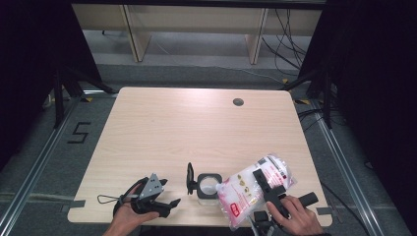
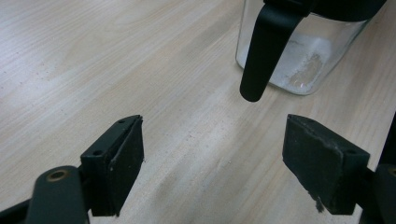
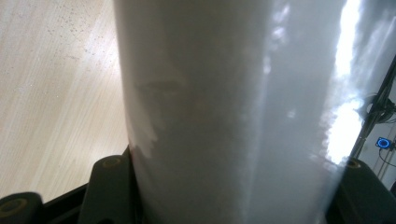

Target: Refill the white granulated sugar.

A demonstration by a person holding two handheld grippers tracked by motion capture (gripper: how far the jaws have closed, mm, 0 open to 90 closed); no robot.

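A clear jar (image 1: 207,186) with a black rim stands near the table's front edge, its black lid (image 1: 190,178) swung open to its left. A little white powder lies in the jar (image 2: 303,60) in the left gripper view. My right gripper (image 1: 260,178) is shut on a clear bag of white powder (image 1: 253,189) with red print, tilted so its lower corner reaches the jar's mouth. The bag (image 3: 224,112) sits between the jaws in the right gripper view. My left gripper (image 1: 167,204) rests open on the table left of the jar, with nothing between its fingers (image 2: 116,163).
A round cable hole (image 1: 238,102) sits near the table's far right. White specks dust the wood beside the bag (image 3: 60,28). Wooden furniture legs and cables stand beyond the table's far edge.
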